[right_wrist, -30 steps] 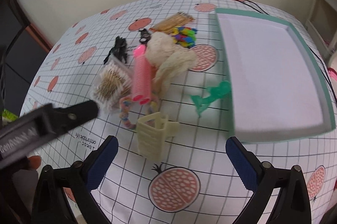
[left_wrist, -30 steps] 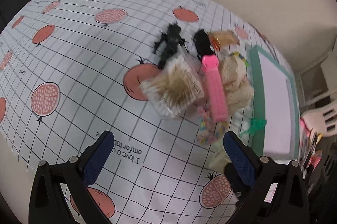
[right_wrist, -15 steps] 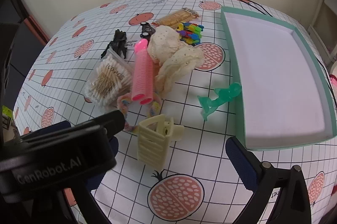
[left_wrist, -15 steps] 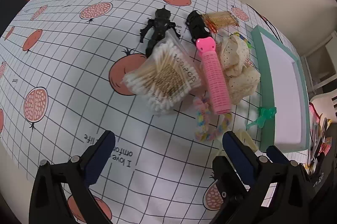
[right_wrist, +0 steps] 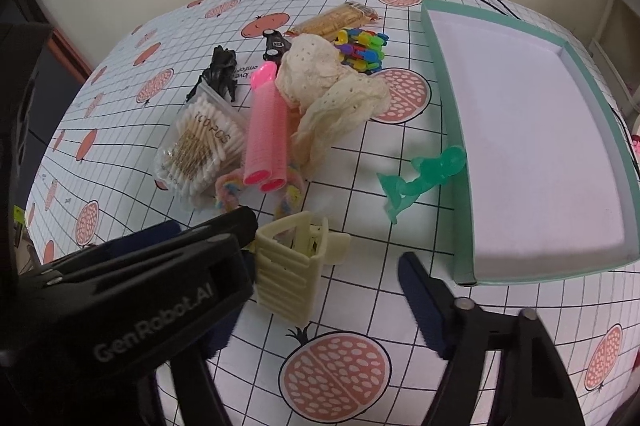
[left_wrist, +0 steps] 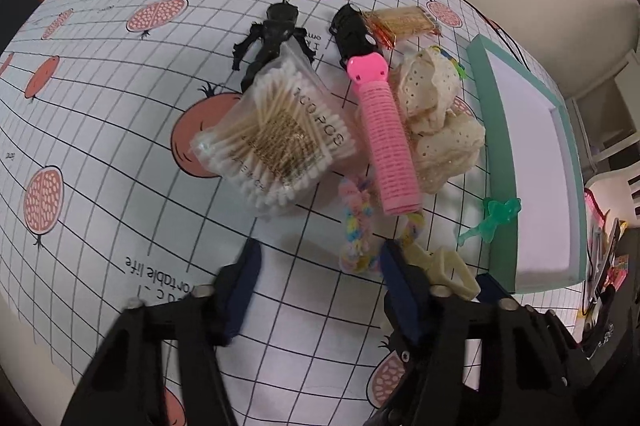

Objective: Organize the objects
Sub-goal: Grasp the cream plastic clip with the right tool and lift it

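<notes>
Nearest: right gripper [right_wrist: 328, 290] wide open around cream hair claw [right_wrist: 294, 268], nothing clamped yet; claw resting on tablecloth [right_wrist: 400, 218]. Left gripper [left_wrist: 320, 266] likewise open and empty, low over the cloth just short of pastel scrunchie [left_wrist: 356, 222].

Mid-table: green figurine [right_wrist: 424, 178] lying just beside tray wall. Bag of cotton swabs [left_wrist: 276, 134], pink roller [left_wrist: 386, 142] and lace cloth [left_wrist: 436, 118] heaped together, touching.

Farther: black figure [left_wrist: 272, 38], black toy car [left_wrist: 352, 30], wrapped snack packet [left_wrist: 404, 22], coloured clips [right_wrist: 362, 50].

Teal tray [right_wrist: 448, 98] with nothing visible inside. Judged: no item sorted yet; whole pile outstanding, claw apparently first.
</notes>
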{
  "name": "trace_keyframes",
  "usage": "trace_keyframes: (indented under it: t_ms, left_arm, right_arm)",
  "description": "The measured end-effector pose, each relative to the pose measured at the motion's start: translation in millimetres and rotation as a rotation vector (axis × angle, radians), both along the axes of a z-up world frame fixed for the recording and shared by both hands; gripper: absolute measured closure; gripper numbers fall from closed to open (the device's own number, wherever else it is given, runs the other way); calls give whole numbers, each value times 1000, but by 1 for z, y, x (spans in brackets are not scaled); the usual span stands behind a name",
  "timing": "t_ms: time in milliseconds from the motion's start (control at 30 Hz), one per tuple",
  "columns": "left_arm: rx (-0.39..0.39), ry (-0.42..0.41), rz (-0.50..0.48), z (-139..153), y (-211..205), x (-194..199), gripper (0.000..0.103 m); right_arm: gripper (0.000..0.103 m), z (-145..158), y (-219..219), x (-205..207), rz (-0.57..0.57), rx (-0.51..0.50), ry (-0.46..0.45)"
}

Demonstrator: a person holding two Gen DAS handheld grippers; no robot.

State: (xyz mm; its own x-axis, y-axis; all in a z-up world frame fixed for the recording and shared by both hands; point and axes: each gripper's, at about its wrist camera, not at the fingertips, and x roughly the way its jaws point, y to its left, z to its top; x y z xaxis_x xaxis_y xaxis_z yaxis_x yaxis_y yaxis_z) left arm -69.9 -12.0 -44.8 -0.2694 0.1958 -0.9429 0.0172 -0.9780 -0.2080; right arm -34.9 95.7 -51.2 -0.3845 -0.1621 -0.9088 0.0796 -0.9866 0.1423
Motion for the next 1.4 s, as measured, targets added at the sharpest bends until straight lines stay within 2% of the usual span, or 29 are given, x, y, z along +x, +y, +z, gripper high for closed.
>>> trace_keyframes:
  t_ms: [367, 500, 567, 900, 1067, 1400]
  left_arm:
    - [58, -36, 30, -10, -6, -5, 76]
    - [61, -36, 29, -10, -7, -6, 82]
    - [68, -42, 27, -11, -8, -7, 92]
    - [53, -68, 14, -10, -13, -5, 93]
    - [-1, -73, -14, -7, -14, -2, 93]
    - [-4, -82, 22, -4, -30, -1, 95]
  right_arm:
    - [55, 1, 2, 1, 9, -11, -11]
    - [61, 0, 6, 2, 6, -20, -17]
    - [64, 1, 9, 2, 1, -25, -20]
    - [69, -1, 15, 4, 1, -37, -46]
    - [70, -2, 21, 4, -15, -47, -63]
    - [70, 1, 38, 5, -54, -116, -72]
